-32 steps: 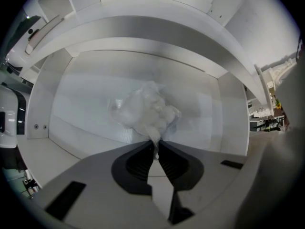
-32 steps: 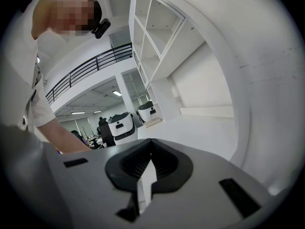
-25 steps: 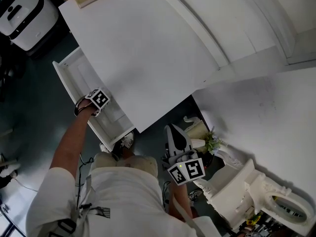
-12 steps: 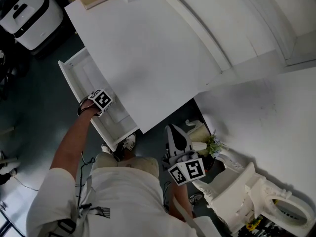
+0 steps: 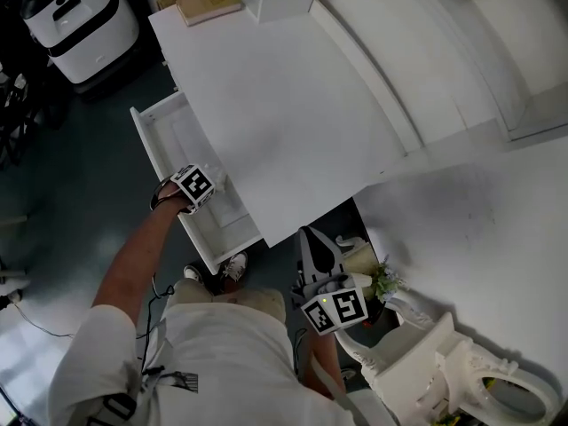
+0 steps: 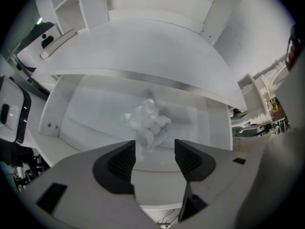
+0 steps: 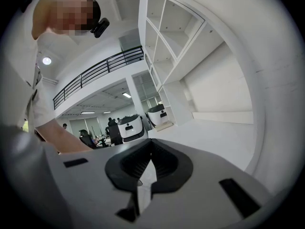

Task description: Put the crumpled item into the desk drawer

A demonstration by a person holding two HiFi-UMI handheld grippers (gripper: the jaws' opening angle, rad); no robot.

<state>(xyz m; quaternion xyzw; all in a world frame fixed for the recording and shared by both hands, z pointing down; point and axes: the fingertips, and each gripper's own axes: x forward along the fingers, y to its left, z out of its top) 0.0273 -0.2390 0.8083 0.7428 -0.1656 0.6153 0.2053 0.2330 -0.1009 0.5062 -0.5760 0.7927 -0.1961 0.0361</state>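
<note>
Overhead, from the head view: one white desk (image 5: 293,105), its drawer (image 5: 164,140) pulled out at the left; one left gripper (image 5: 206,192) reaching over the drawer's near half at the end of a bare forearm; one right gripper (image 5: 312,238) held low by the person's waist, well apart from the desk edge, pointing up. The task's thing cannot be picked out from this height. Left gripper view: one crumpled item (image 6: 147,122), a pale, translucent wad that looks like thin plastic film, lying on the drawer floor (image 6: 90,106) under the overhang of the desk top, about midway across the compartment. The jaws stand moderately apart, their dark ribbed pads (image 6: 123,162) to either side of the wad's lower trailing fold and just short of it; nothing is clamped, and the item appears to rest on its own. Handling, by judgement: very light, soft, springy when squeezed, somewhat slick, not fragile; if it must be taken up again, a pinch across the bunched middle should serve better than one on a loose edge, which may slip out. Right gripper view: jaws together with only a sliver of light between them, nothing held; beyond them white shelving (image 7: 167,27) and a distant railing.
</note>
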